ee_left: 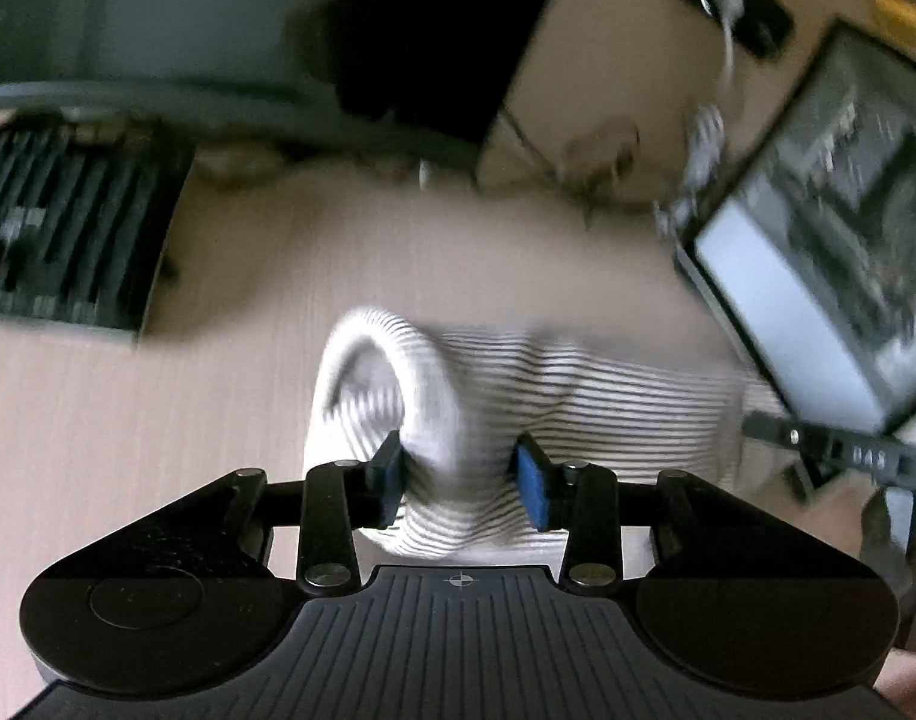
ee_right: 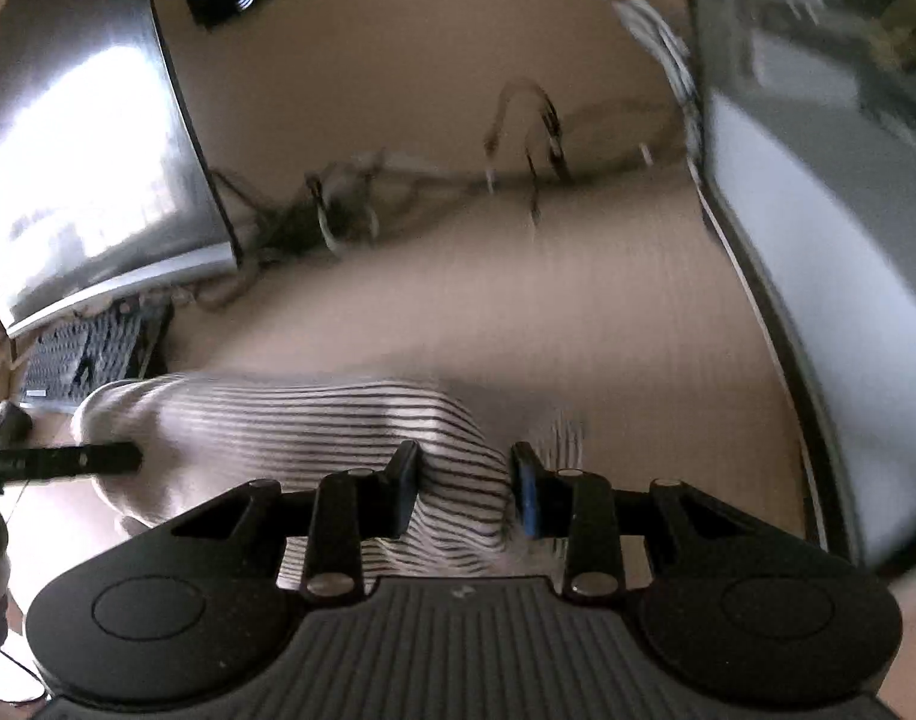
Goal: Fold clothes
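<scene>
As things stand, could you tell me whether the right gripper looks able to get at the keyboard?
Probably not directly: the right gripper has the striped garment bunched between its fingers, and the keyboard lies beyond that cloth, with the left gripper reaching in between.

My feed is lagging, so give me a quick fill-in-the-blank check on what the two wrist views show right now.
1. The garment between both grippers is white with dark ____.
2. It lies on a light ____ desk.
3. In the left wrist view, a black ____ sits at the far left of the desk.
4. The pads on the left gripper and right gripper are ____ in colour.

Missing words: stripes; wooden; keyboard; blue
</scene>
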`<state>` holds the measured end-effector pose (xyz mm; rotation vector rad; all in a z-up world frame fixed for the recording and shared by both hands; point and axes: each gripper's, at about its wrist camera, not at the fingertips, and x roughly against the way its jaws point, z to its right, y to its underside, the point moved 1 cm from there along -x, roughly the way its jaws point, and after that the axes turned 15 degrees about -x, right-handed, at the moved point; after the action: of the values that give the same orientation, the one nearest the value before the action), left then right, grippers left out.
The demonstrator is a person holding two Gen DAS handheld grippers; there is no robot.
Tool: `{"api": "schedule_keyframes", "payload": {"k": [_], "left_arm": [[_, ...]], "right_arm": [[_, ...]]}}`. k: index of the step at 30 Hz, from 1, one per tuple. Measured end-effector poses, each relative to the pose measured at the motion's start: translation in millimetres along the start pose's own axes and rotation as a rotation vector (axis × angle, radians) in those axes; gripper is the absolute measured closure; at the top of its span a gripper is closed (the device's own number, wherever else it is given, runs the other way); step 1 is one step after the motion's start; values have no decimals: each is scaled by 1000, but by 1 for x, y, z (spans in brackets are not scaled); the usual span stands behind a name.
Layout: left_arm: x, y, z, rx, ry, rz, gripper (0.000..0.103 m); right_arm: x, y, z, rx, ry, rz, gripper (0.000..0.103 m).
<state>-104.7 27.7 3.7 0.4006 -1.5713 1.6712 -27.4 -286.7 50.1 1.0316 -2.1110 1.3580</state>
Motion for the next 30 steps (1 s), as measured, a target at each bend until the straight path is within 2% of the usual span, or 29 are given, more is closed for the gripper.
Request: {"api": "schedule_keyframes", "payload": {"k": [2,4,6,7,9,11,13,15,16,18,20,23,26,30], "left_arm": [[22,-3,2,-20,-8,21,55],[38,-19,7,-62,-41,90,48],[53,-37,14,-102,-62,170,34],[57,-44,15,-114,-54,202,29],[49,-57,19,-132,-4,232,11],[23,-63,23,-135,52,195,10],[-12,-53,29,-119,69,64,11],[-34,-40,34,-145,32,-32,12],[-39,-34,36,-173,11,-50,12],[-39,-29,40,-211,-4,-39,10],[-38,-29,39,-196,2,-34,10],[-39,-29,34,-189,8,-32,10],[-37,-29,33,-193,10,-34,9],[-23,-18,29,-207,32,-39,9]], "right_arm": [[4,16,10,-19,18,-21,71],[4,24,10,-19,32,-15,71],[3,28,8,-12,44,2,71],[2,30,6,-8,51,11,71],[6,33,4,4,62,24,71],[8,35,2,15,69,33,71],[14,34,-1,36,78,46,71],[21,30,-4,61,88,65,69],[27,27,-7,70,92,98,67],[38,18,-14,89,92,165,60],[43,7,-25,104,74,219,57],[36,-3,-42,131,31,238,51],[12,4,-56,150,0,188,49],[-13,34,-50,153,56,63,49]]}}
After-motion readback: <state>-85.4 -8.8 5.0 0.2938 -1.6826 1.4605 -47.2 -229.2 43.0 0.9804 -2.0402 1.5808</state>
